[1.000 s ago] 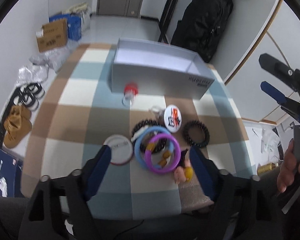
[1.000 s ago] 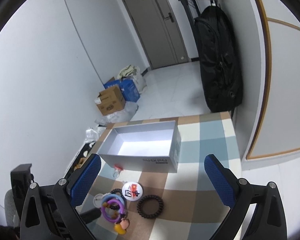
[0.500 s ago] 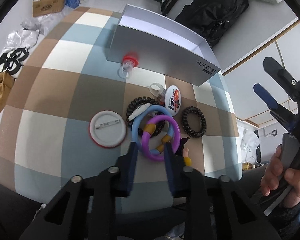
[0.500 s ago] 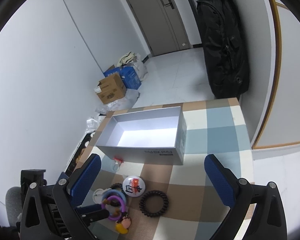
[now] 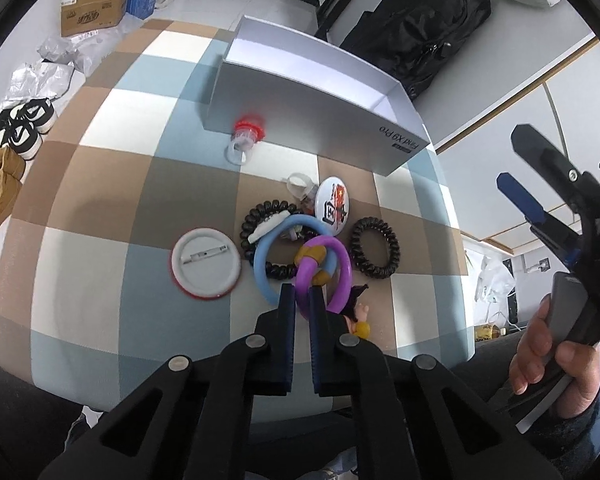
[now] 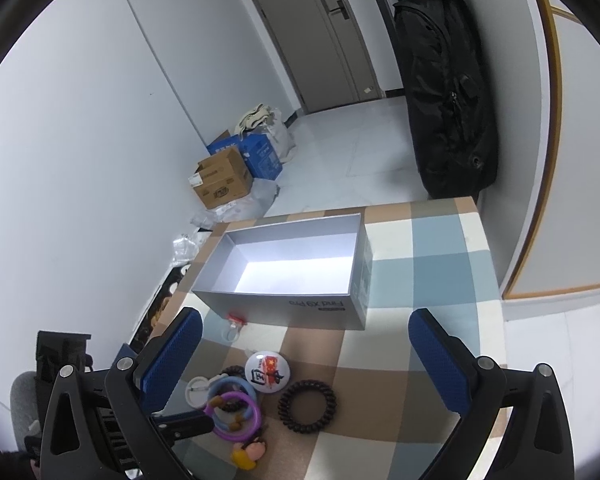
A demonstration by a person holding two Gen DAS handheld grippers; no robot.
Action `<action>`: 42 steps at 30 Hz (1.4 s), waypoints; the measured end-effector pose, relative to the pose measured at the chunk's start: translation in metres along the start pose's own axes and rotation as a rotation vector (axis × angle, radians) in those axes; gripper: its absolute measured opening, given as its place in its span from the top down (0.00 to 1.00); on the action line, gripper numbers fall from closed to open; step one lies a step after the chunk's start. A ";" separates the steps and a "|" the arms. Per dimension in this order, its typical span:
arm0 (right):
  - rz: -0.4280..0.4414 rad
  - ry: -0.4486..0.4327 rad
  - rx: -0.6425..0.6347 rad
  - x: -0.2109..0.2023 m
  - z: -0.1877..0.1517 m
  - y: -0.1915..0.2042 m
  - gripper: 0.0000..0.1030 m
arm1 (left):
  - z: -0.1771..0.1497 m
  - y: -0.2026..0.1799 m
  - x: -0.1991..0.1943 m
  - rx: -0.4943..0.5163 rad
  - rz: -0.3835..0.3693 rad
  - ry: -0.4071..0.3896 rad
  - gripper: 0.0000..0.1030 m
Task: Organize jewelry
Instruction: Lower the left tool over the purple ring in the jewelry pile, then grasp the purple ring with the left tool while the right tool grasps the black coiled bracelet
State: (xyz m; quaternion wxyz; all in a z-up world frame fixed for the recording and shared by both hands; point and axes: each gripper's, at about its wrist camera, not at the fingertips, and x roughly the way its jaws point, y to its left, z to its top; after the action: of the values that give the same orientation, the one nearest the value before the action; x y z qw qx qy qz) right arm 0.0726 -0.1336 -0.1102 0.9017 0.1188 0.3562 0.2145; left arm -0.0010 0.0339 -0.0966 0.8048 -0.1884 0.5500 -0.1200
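A heap of jewelry lies on the checked tablecloth [image 5: 100, 184]. In it, a purple bracelet [image 5: 346, 268] is looped with a light blue bracelet [image 5: 259, 258]. My left gripper [image 5: 302, 294] is shut on the purple bracelet's near edge; it shows in the right wrist view as well [image 6: 204, 424]. Around them lie two black spiral hair ties [image 5: 374, 254], a white badge face down [image 5: 206, 262], a printed badge [image 5: 334, 208], a red-topped ring [image 5: 246, 136] and a small figurine [image 5: 360, 318]. The open grey box [image 5: 316, 120] stands behind. My right gripper [image 6: 306, 340] hangs open above the table, holding nothing.
A black bag [image 5: 428, 20] leans on the wall behind the table. Cardboard boxes [image 5: 90, 10], crumpled plastic and shoes [image 5: 24, 128] lie on the floor to the left. A person's hand [image 5: 548, 352] holds the right gripper's handle at the table's right edge.
The left gripper has tilted down onto the heap, and its jaws have gone from wide open to shut on the purple bracelet. The right gripper has hardly moved.
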 end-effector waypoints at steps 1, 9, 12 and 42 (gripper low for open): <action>0.000 -0.001 -0.002 -0.001 0.000 0.000 0.00 | 0.001 0.000 -0.002 -0.001 -0.003 -0.009 0.98; -0.006 0.044 0.020 0.003 -0.006 -0.005 0.00 | 0.013 -0.006 -0.013 0.017 0.009 -0.088 0.98; -0.008 0.081 0.023 0.008 -0.011 -0.008 0.00 | 0.018 -0.006 -0.018 0.013 0.003 -0.116 1.00; -0.102 0.389 -0.295 0.067 -0.068 0.033 0.33 | 0.015 0.015 -0.010 0.078 0.177 -0.093 0.42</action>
State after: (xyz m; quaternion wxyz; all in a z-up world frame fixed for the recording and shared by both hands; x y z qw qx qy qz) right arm 0.0594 -0.0687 -0.1867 0.8333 -0.0757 0.4935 0.2373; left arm 0.0093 0.0541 -0.0899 0.8437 -0.1129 0.5213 -0.0607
